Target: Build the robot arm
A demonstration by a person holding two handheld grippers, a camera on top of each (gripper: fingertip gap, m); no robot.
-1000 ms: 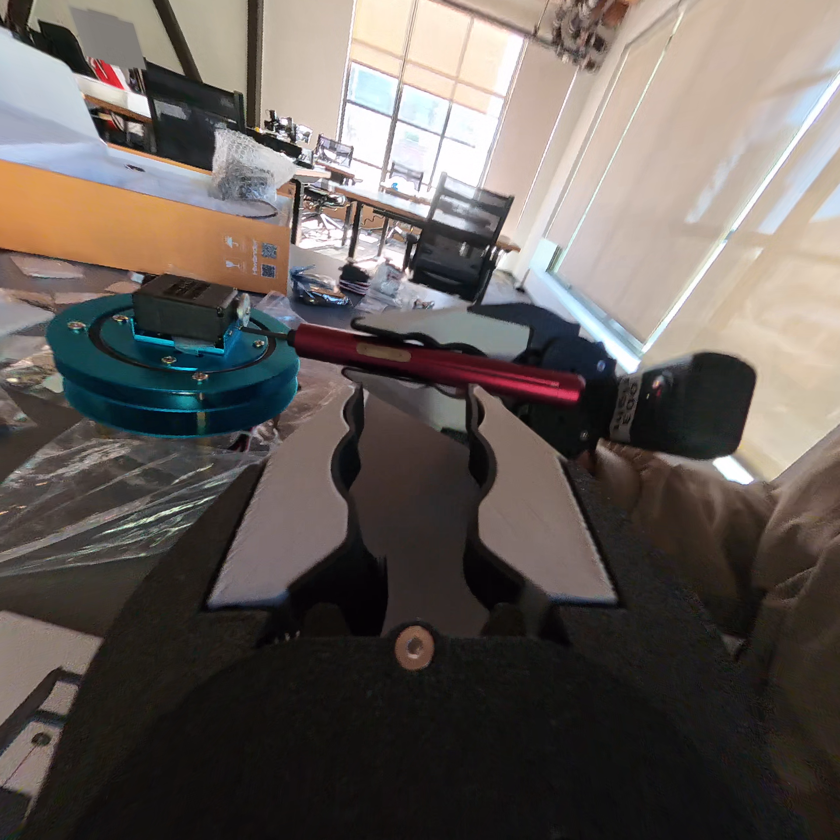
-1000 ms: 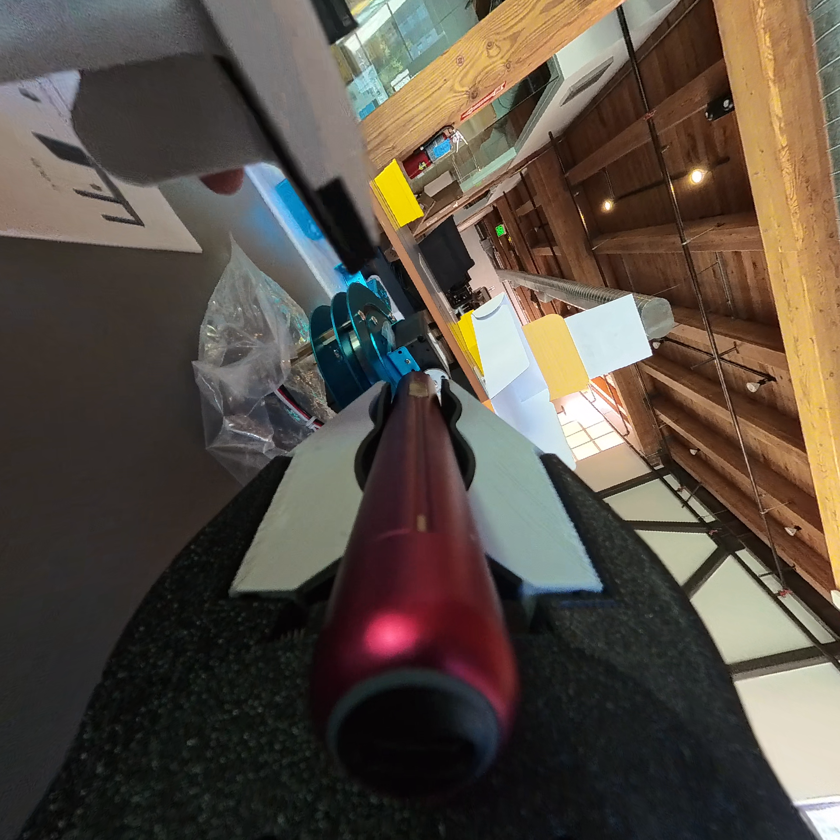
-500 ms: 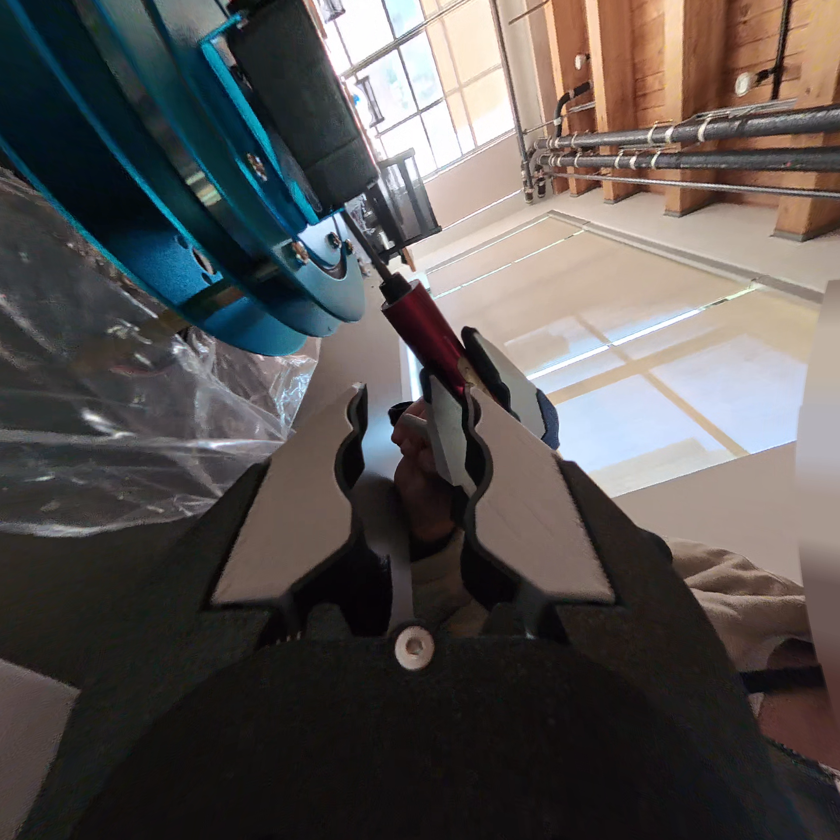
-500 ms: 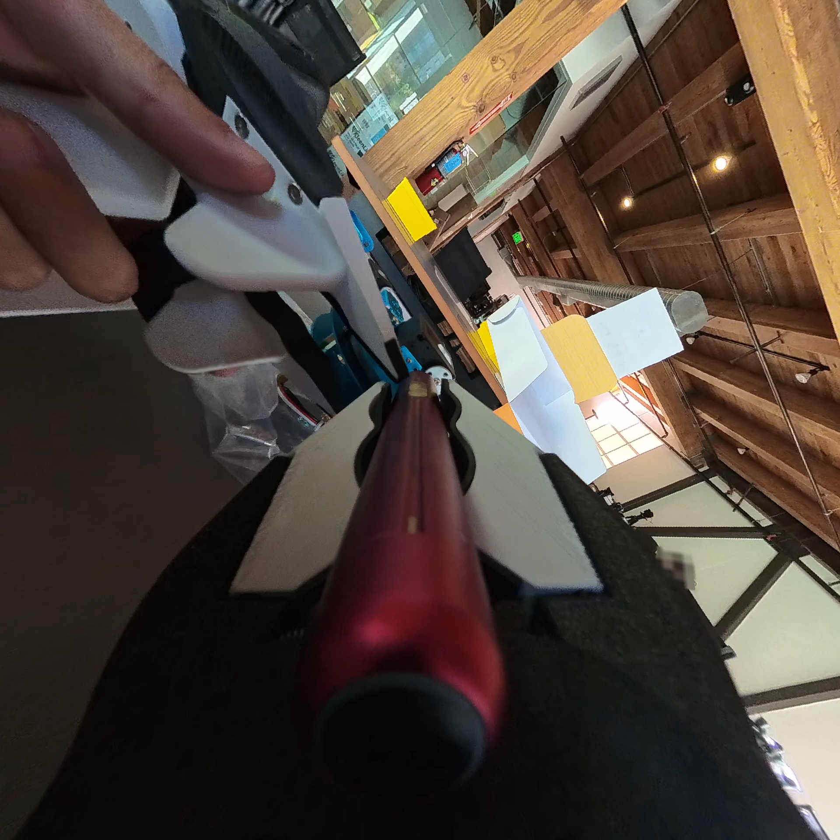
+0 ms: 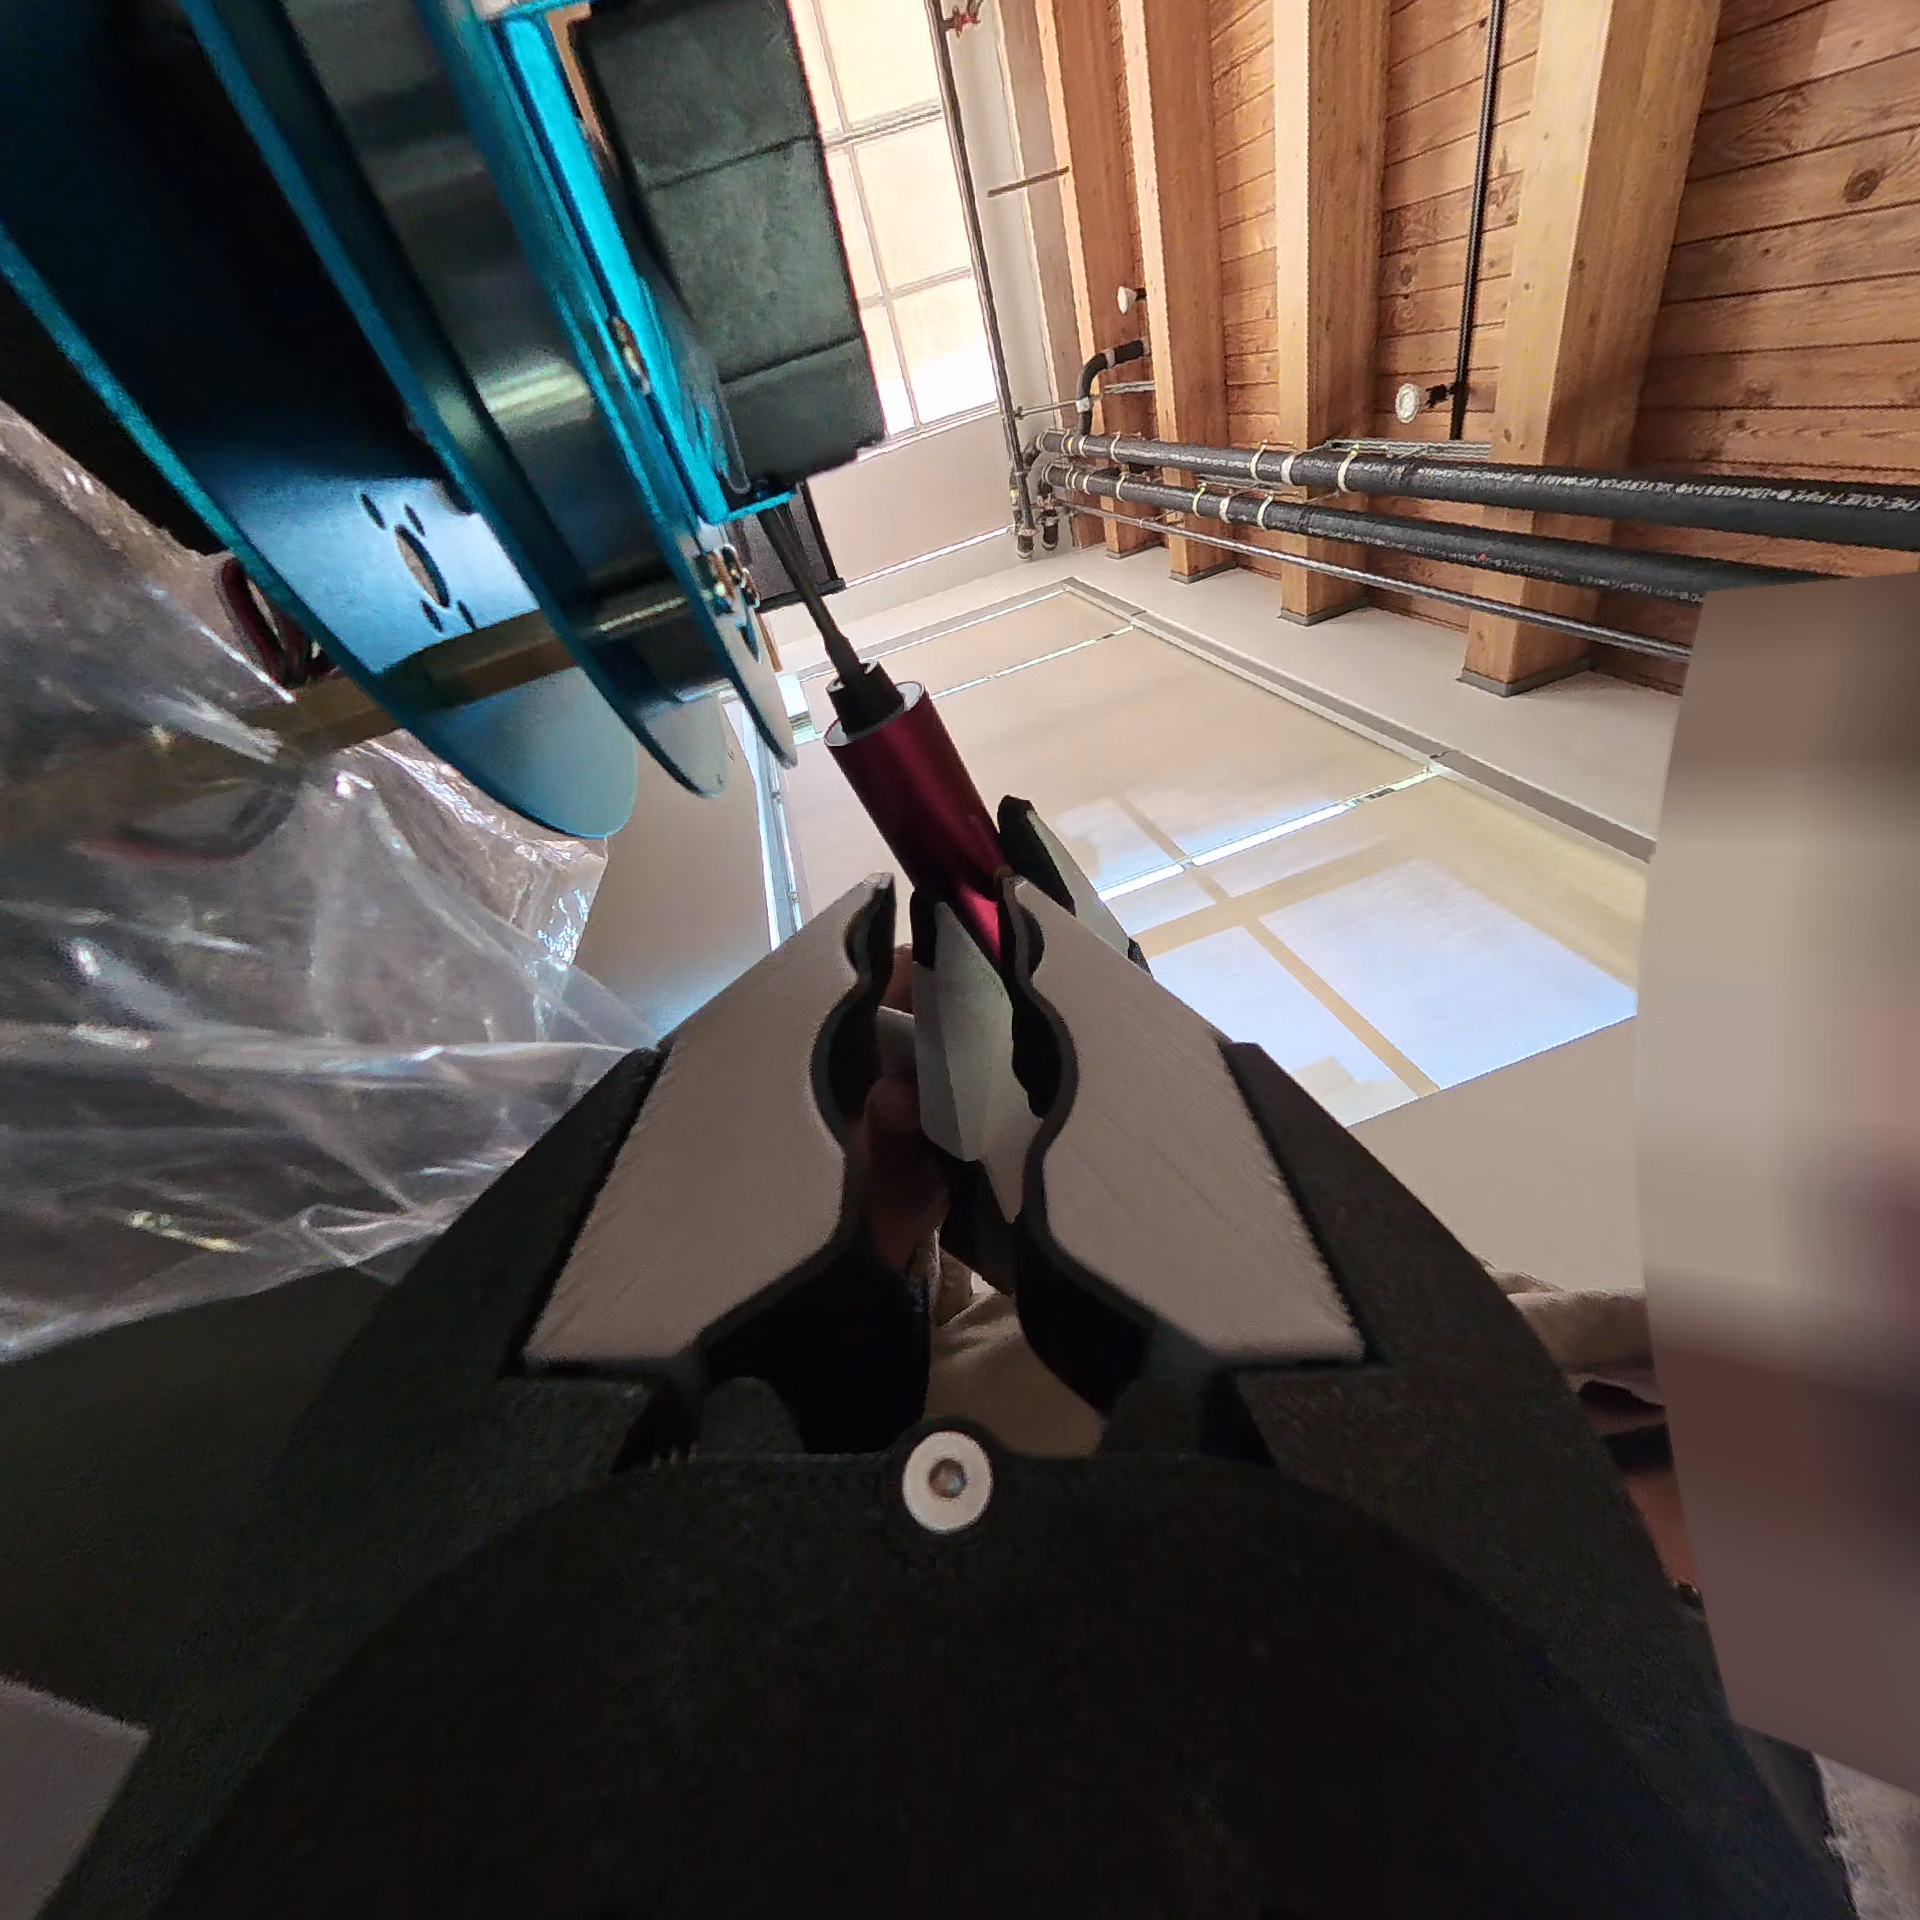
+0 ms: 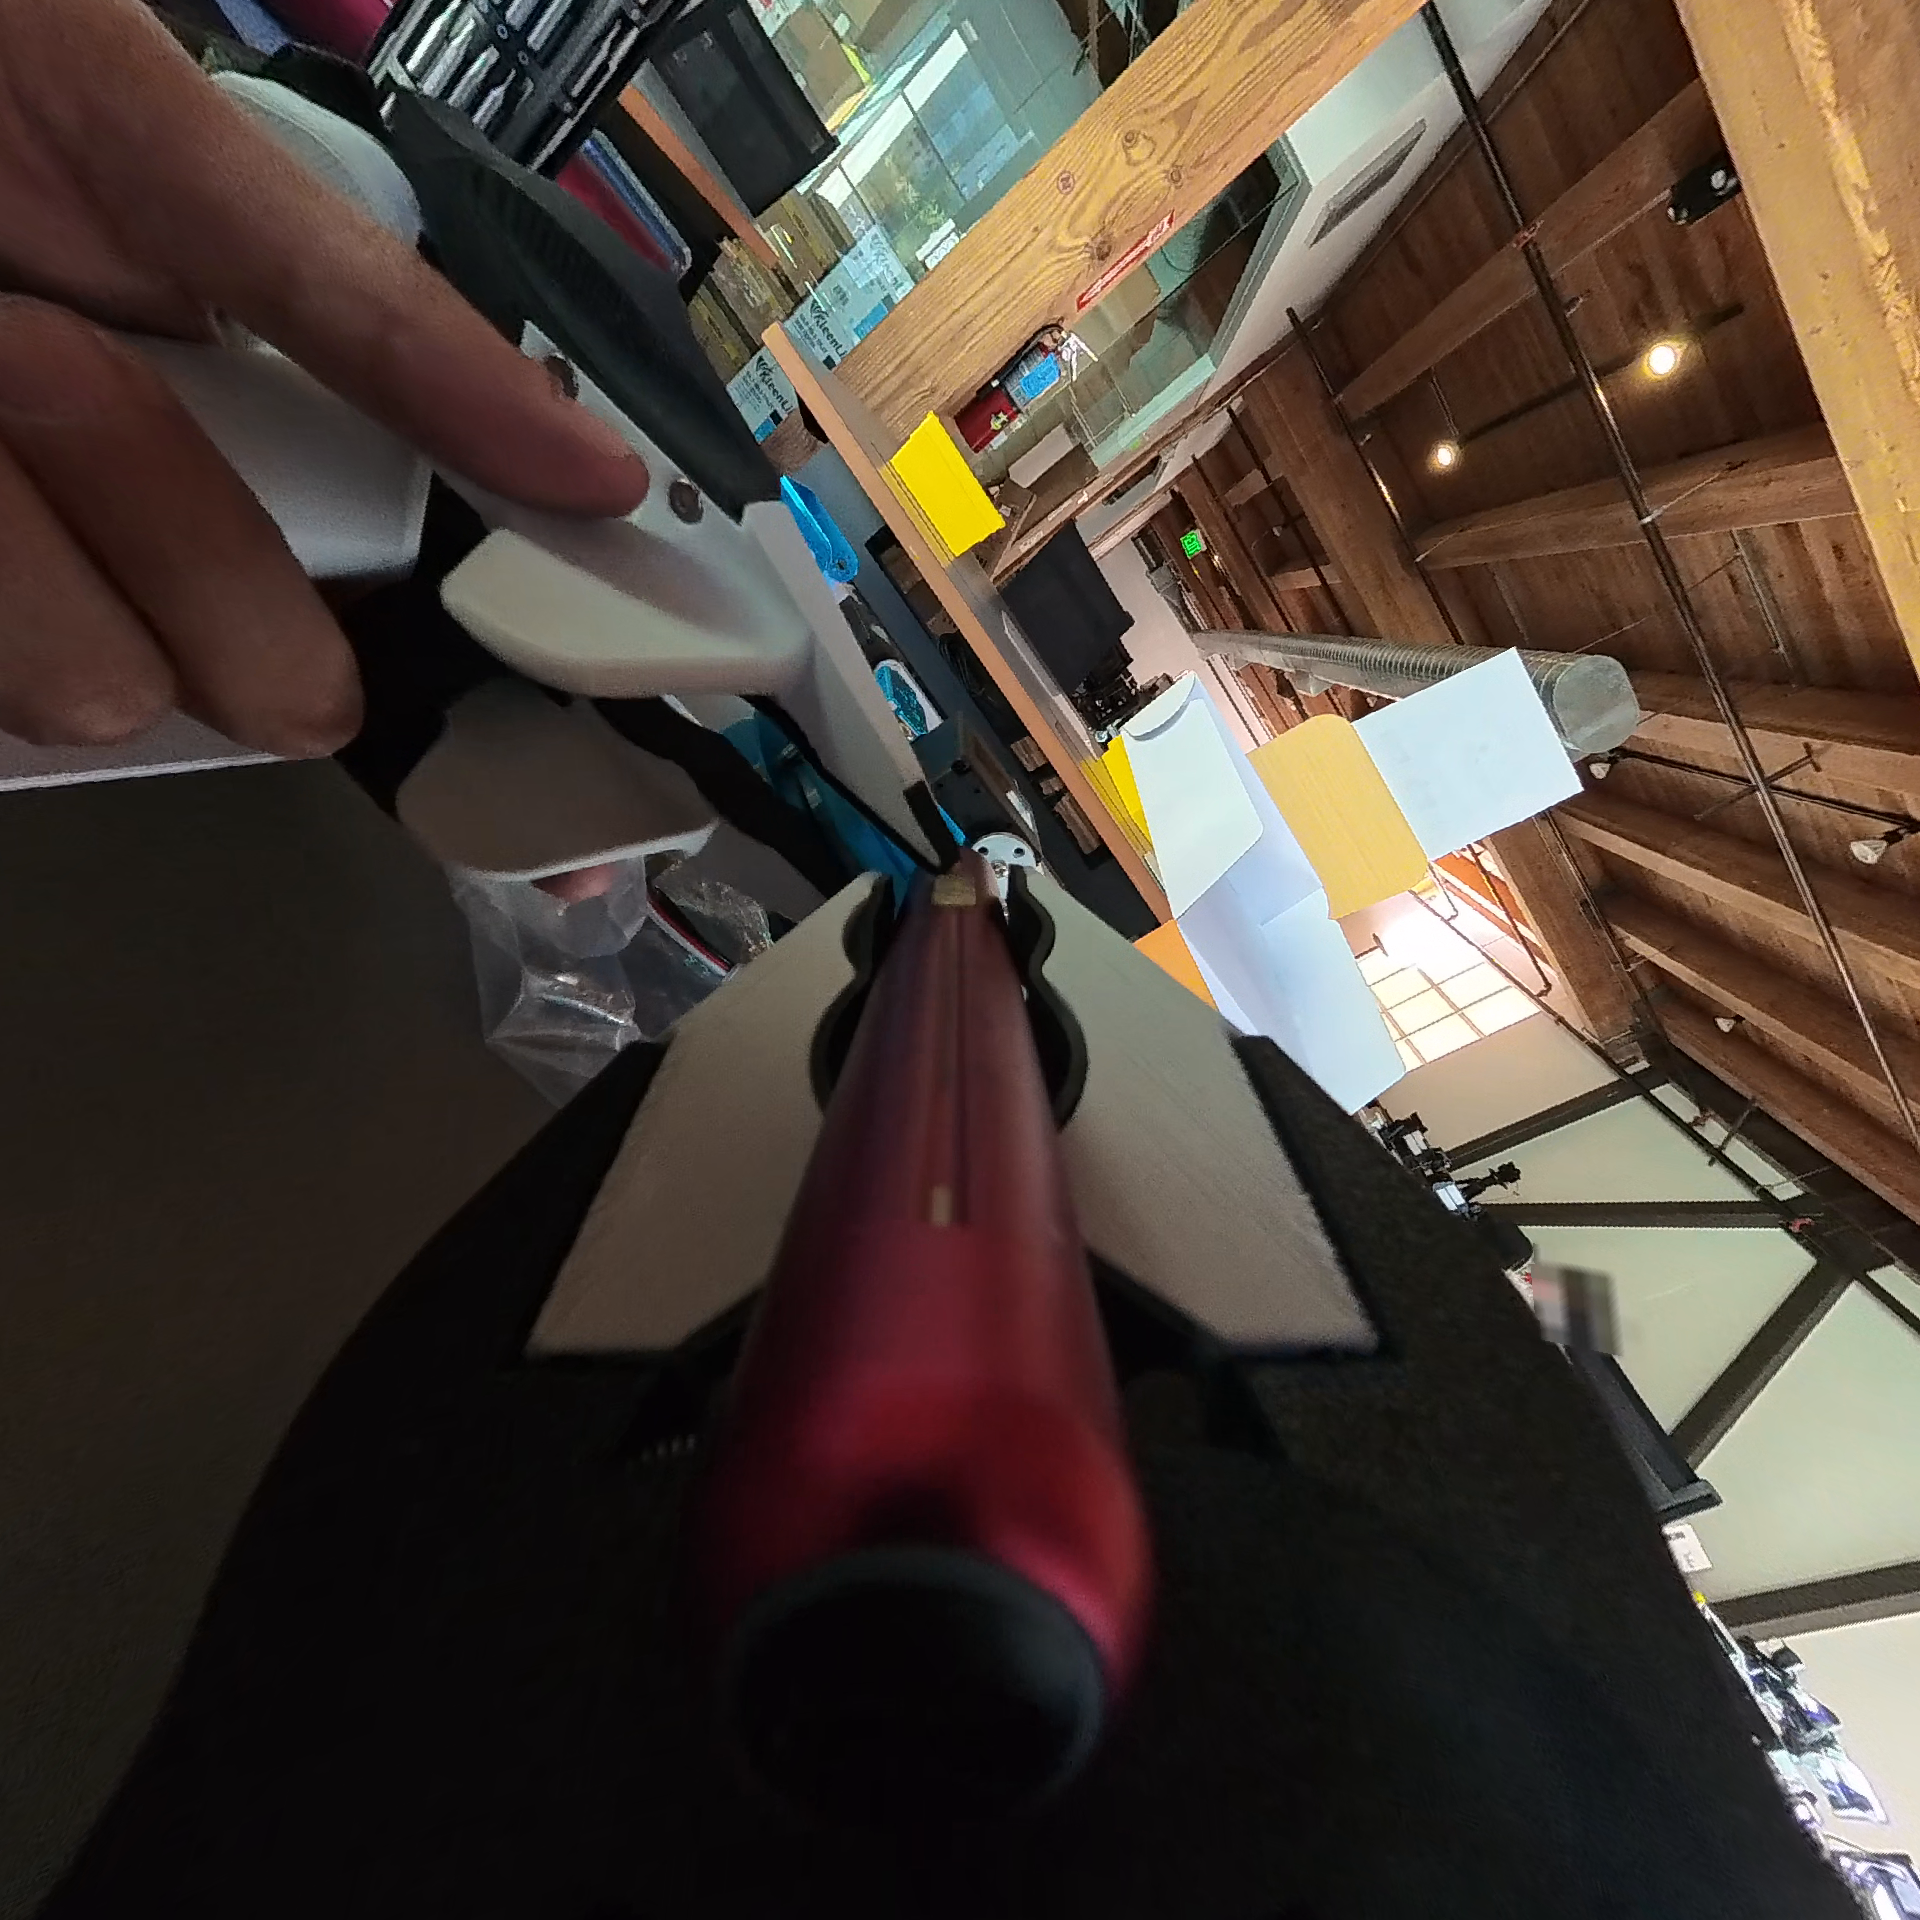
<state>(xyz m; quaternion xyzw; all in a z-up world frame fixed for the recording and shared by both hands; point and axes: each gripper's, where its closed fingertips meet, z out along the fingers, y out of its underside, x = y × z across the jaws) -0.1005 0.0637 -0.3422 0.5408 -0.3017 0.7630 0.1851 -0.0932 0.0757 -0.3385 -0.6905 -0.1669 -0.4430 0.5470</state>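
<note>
My right gripper (image 6: 951, 894) is shut on a red screwdriver (image 6: 935, 1299) that runs forward between its fingers. In the left wrist view the screwdriver (image 5: 914, 800) points up-left, and its dark bit touches the bracket edge of a teal disc assembly (image 5: 343, 436) that carries a black block (image 5: 727, 229). My left gripper (image 5: 945, 899) is open and empty, just below the assembly. The right gripper's fingers (image 5: 966, 1049) show through its gap. In the right wrist view a hand (image 6: 208, 343) holds the left gripper, whose white fingers (image 6: 613, 623) hide most of the assembly.
A crumpled clear plastic bag (image 5: 208, 987) lies under the assembly on the dark table (image 6: 208, 1039) and also shows in the right wrist view (image 6: 582, 966). A beige sleeve (image 5: 1538, 1340) is at the right. Wooden beams and black pipes (image 5: 1455, 499) run overhead. My left and right fingertips are right by each other.
The left view has tilted upward and moved in close under the teal assembly. The hand-held left gripper has come into the right view. The screwdriver stays gripped, with its bit at the bracket.
</note>
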